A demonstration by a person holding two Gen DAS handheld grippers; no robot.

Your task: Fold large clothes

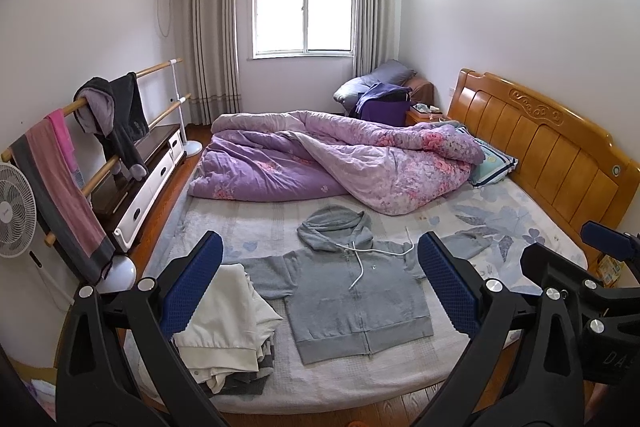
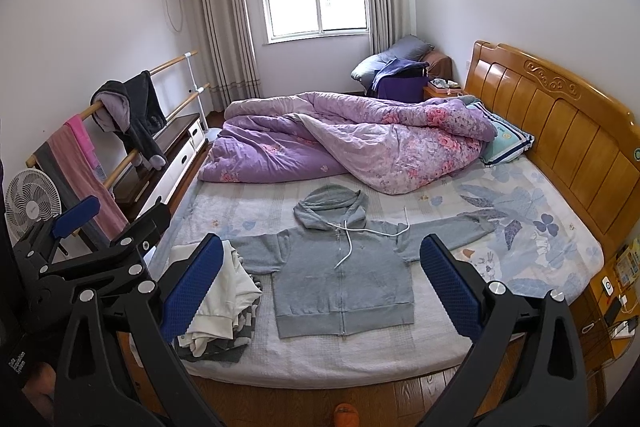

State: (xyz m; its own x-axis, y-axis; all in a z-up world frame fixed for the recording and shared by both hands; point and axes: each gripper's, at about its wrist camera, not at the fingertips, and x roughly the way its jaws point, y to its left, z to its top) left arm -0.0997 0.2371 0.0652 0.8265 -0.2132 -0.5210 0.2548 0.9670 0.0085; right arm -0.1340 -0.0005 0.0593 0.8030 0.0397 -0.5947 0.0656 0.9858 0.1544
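Note:
A grey zip hoodie [image 1: 356,303] lies flat, front up, on the bed [image 1: 400,383], with its hood towards the quilt and its sleeves spread; it also shows in the right wrist view [image 2: 344,287]. Its right sleeve [image 2: 452,227] stretches out across the sheet. A white drawcord [image 2: 348,247] lies loose on its chest. My left gripper [image 1: 320,283] is open and empty, held above the near edge of the bed in front of the hoodie. My right gripper [image 2: 320,283] is open and empty, beside the left one.
A pile of white and grey clothes [image 1: 228,323] sits at the bed's near left corner. A purple quilt [image 1: 332,159] covers the far half of the bed. A wooden headboard [image 1: 552,155] stands at the right. A clothes rail [image 1: 100,131], a fan [image 1: 14,211] and a TV cabinet [image 1: 148,171] line the left wall.

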